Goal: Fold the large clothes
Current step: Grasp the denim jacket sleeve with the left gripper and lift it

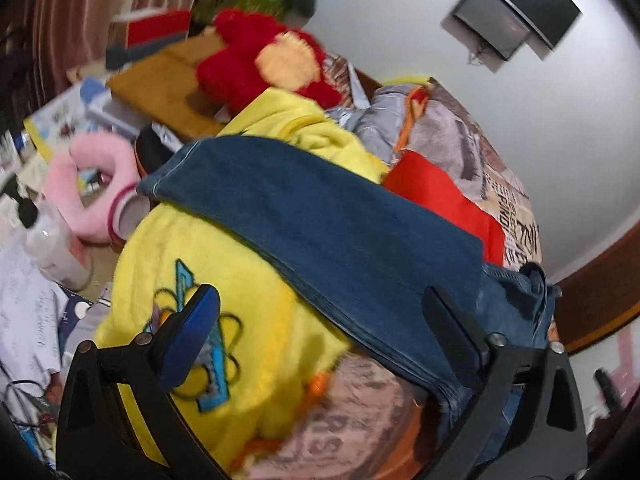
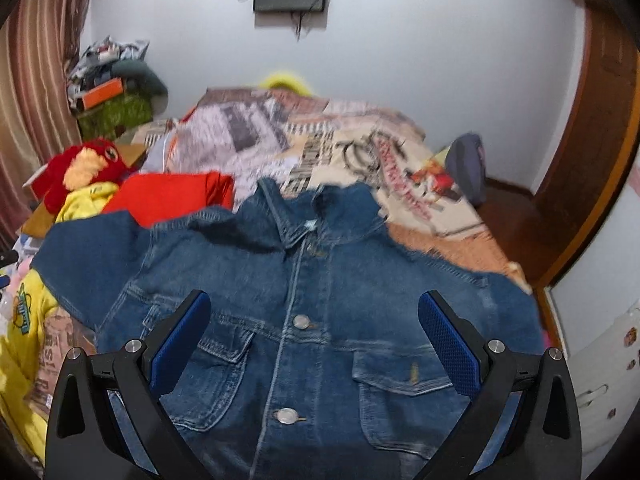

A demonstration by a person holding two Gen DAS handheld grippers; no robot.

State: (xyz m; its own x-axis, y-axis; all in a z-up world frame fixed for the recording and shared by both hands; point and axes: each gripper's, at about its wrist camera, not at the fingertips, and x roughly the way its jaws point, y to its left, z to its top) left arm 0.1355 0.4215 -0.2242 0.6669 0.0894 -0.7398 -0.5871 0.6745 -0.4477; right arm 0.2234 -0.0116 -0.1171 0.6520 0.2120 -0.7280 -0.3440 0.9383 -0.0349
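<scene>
A blue denim jacket (image 2: pixel 312 304) lies front up on the bed, buttoned, collar toward the wall. Its left sleeve (image 1: pixel 304 216) stretches out over a yellow fleece garment (image 1: pixel 224 280). My right gripper (image 2: pixel 316 312) hovers open above the jacket's chest, between the two flap pockets, with nothing between its fingers. My left gripper (image 1: pixel 320 304) stands open over the sleeve near the shoulder, one finger above the yellow fleece and the other above the denim.
The bed carries a printed cover (image 2: pixel 360 148), a red garment (image 2: pixel 168 196) and a red plush toy (image 1: pixel 256 60). A pink plush ring (image 1: pixel 92 188), a bottle and papers clutter the left side. A dark bag (image 2: pixel 468 168) sits by the wooden frame at right.
</scene>
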